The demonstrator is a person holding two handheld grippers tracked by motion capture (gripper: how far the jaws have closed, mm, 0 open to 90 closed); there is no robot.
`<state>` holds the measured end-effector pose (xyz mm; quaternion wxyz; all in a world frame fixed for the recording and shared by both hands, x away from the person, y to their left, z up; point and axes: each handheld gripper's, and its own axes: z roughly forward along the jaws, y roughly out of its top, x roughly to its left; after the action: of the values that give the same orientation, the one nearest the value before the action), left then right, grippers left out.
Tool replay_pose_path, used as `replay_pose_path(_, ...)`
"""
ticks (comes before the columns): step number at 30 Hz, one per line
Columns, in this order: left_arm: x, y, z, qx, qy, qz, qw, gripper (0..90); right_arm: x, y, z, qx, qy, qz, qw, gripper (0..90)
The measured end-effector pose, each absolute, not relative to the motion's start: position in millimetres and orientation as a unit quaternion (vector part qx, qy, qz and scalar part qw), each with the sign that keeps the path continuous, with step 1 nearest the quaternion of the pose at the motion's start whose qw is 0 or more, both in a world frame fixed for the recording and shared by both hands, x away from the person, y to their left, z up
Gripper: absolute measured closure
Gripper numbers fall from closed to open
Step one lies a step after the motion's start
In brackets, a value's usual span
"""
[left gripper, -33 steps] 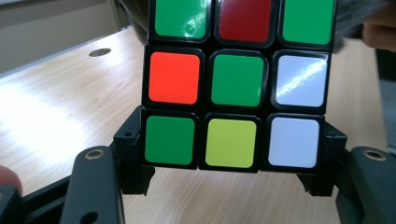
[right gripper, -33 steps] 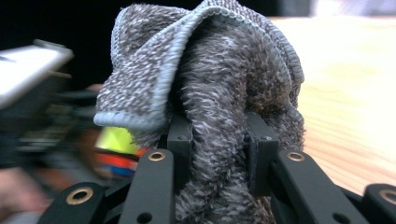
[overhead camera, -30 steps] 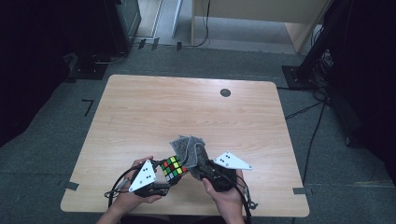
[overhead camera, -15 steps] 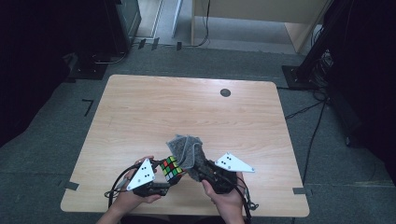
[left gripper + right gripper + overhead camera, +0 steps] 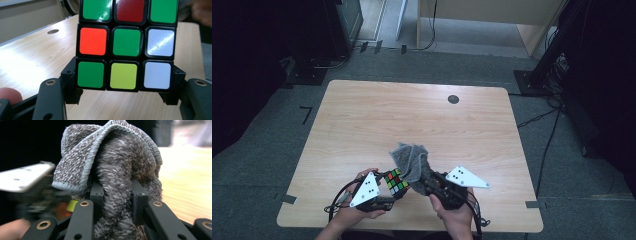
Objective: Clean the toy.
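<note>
- Holding the cube (image 5: 396,182) in my left claw (image 5: 388,192), I see both jaws clamped on its bottom row, one against each side; the left gripper view shows a mixed face of green, red, orange, white and yellow stickers.
- My right claw (image 5: 428,184) is clamped on a bunched grey cloth (image 5: 413,161), its jaws pinching a thick fold while the rest flops up and over the tips.
- Both things sit low at my edge of the desk (image 5: 412,115), just above its surface as far as I can tell; in the high view the cloth touches or overlaps the cube's right side.
- I judge the step in hand to be wiping the cube with the cloth.
- To do it well, I should keep the left claw steady and its grip firm, since it holds just one row and a hard push could pivot the cube or twist a layer.
- I should press the loose, padded part of the cloth on the face, not the hard jaw tips, which could scratch the stickers.
- Short, light strokes across one face at a time suit best, pushing towards the left claw's jaws so the cube is braced, not levered out.
- The cloth fold looks secure, but a snag on a cube corner could drag it free, so I should watch the right gripper view for slipping.
</note>
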<state>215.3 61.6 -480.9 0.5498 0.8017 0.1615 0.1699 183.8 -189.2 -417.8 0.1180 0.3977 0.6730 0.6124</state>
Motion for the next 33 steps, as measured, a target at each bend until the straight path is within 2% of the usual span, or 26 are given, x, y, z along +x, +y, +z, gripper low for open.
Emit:
replay_pose_path(5, 212, 62, -478, 0.802, 0.153, 0.174, 0.55, 33.9, 189, -184, -430, 0.407, 0.684, 0.594, 0.118, 70.7)
replay_pose_path(7, 213, 65, -477, 0.797, 0.154, 0.167, 0.56, 33.9, 196, -192, -438, 0.443, 0.687, 0.558, 0.144, 70.9)
replay_pose_path(11, 214, 63, -479, 0.802, 0.161, 0.174, 0.549, 33.9, 198, -201, -437, 0.458, 0.669, 0.57, 0.132, 70.8)
replay_pose_path(15, 214, 61, -478, 0.8, 0.165, 0.167, 0.553, 33.9, 189, -186, -427, 0.411, 0.689, 0.584, 0.128, 70.6)
replay_pose_path(18, 213, 61, -476, 0.807, 0.164, 0.179, 0.538, 33.9, 192, -185, -435, 0.418, 0.688, 0.579, 0.127, 70.5)
replay_pose_path(21, 215, 64, -477, 0.798, 0.167, 0.165, 0.555, 33.9, 200, -195, -444, 0.454, 0.688, 0.548, 0.141, 70.7)
replay_pose_path(25, 216, 62, -480, 0.806, 0.17, 0.175, 0.54, 33.9, 196, -198, -436, 0.446, 0.673, 0.574, 0.131, 70.6)
replay_pose_path(28, 214, 60, -479, 0.805, 0.164, 0.175, 0.542, 33.9, 189, -186, -428, 0.407, 0.679, 0.602, 0.105, 70.2)
replay_pose_path(32, 212, 59, -477, 0.809, 0.164, 0.185, 0.532, 33.9, 195, -187, -439, 0.429, 0.674, 0.596, 0.086, 70.2)
replay_pose_path(33, 212, 60, -477, 0.808, 0.167, 0.183, 0.534, 33.9, 198, -191, -443, 0.442, 0.675, 0.583, 0.094, 70.3)
